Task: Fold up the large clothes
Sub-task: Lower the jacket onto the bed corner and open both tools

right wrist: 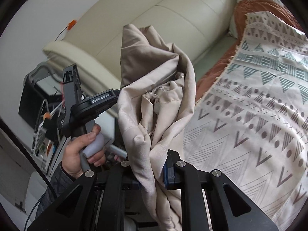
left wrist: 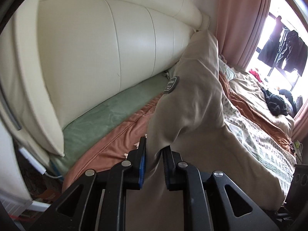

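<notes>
A large beige garment point(left wrist: 194, 100) with a grey round patch point(left wrist: 171, 84) hangs in the air over the bed. My left gripper point(left wrist: 154, 159) is shut on a bunched fold of it. In the right wrist view the same beige garment point(right wrist: 154, 88) is crumpled, showing seams and a drawstring. My right gripper point(right wrist: 152, 165) is shut on its lower bunch. The left gripper's body point(right wrist: 90, 104), held by a hand point(right wrist: 82, 150), shows to the left of the cloth, its fingers hidden behind the fabric.
A bed with a patterned white blanket point(right wrist: 250, 115) and orange quilt point(left wrist: 115, 140) lies below. A cream padded headboard point(left wrist: 96, 48) stands behind. A green cushion point(left wrist: 115, 111) lies along it. Pink curtains point(left wrist: 242, 19), a window and dark clothes point(left wrist: 277, 104) are at the right.
</notes>
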`<state>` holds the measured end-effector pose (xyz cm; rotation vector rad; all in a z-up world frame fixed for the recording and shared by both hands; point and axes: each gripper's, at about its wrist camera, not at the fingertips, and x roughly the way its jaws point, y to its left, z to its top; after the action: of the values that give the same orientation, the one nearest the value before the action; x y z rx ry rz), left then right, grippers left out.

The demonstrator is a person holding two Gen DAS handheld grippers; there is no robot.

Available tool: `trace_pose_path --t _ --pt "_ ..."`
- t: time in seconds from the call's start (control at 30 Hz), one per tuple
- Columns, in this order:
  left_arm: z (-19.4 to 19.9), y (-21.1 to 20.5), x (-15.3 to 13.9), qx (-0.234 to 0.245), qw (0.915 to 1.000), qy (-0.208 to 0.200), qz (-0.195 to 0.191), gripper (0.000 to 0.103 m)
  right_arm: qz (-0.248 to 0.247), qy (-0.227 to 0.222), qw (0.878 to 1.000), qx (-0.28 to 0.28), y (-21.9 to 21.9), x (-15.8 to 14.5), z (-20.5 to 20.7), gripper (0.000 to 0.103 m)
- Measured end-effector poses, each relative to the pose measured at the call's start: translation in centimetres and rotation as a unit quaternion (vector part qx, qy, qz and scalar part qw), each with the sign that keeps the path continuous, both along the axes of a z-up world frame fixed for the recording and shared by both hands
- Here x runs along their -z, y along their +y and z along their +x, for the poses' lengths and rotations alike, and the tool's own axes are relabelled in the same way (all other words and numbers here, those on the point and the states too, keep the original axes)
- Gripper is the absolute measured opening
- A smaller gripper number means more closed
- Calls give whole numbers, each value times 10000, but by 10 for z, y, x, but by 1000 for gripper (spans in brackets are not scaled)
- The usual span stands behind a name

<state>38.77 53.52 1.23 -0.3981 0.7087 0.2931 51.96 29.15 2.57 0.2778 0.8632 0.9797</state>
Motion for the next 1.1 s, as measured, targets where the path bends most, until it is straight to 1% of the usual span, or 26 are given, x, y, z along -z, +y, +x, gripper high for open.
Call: trace_pose_path --t 0.1,0.23,0.27,0.33,0.37,0.47,0.5,0.57,0.63,0.67,0.73,0.77,0.8,0.83,0.87,0.9,0.93,0.97,1.1 --pt "25 0 8 34 9999 152 -3 17 66 154 9998 136 -6 15 25 12" --pt "62 -2 29 122 9969 762 139 19 141 332 9990 247 -14 44 52 12" --pt "66 -1 34 97 9960 867 189 23 151 386 9987 286 -16 55 61 12" --pt "67 8 42 -62 9953 948 212 23 114 557 9975 428 -19 79 79 12" --pt "66 13 46 -126 9950 977 143 23 77 672 9963 529 -21 92 88 12" --pt "48 30 62 -287 9945 974 -255 23 -106 1073 9899 919 -30 137 116 12" --pt "41 33 67 -294 9944 965 -314 23 -115 1223 9874 996 -33 150 123 12" --pt "24 34 81 -322 9935 1068 -217 23 -108 1479 9831 1070 -38 170 131 12" --pt "9 34 95 -350 9926 1141 -212 24 -86 1517 9824 1087 -37 178 134 12" --pt "5 34 98 -294 9923 1179 -247 27 -92 1498 9826 1096 -35 180 134 12" --pt "-9 32 106 -269 9924 1141 -381 46 -171 1398 9838 1108 -29 178 133 12" --pt "-16 30 109 -244 9928 1096 -428 67 -241 1337 9843 1123 -27 177 131 12" --pt "-22 28 112 -234 9932 1041 -460 80 -326 1327 9839 1152 -24 176 130 13" --pt "-28 26 112 -240 9939 974 -468 80 -387 1374 9824 1202 -22 177 130 14" --pt "-34 23 112 -255 9941 951 -451 80 -431 1415 9809 1259 -20 178 131 17" --pt "-38 21 112 -267 9943 942 -417 80 -497 1440 9792 1340 -20 180 136 23" --pt "-43 18 111 -280 9946 934 -370 80 -601 1431 9772 1448 -21 179 135 26" --pt "-45 17 111 -296 9947 921 -339 80 -709 1391 9753 1559 -24 177 134 30" --pt "-63 11 112 -378 9952 822 -362 80 -1129 1111 9655 2069 -43 160 124 31"
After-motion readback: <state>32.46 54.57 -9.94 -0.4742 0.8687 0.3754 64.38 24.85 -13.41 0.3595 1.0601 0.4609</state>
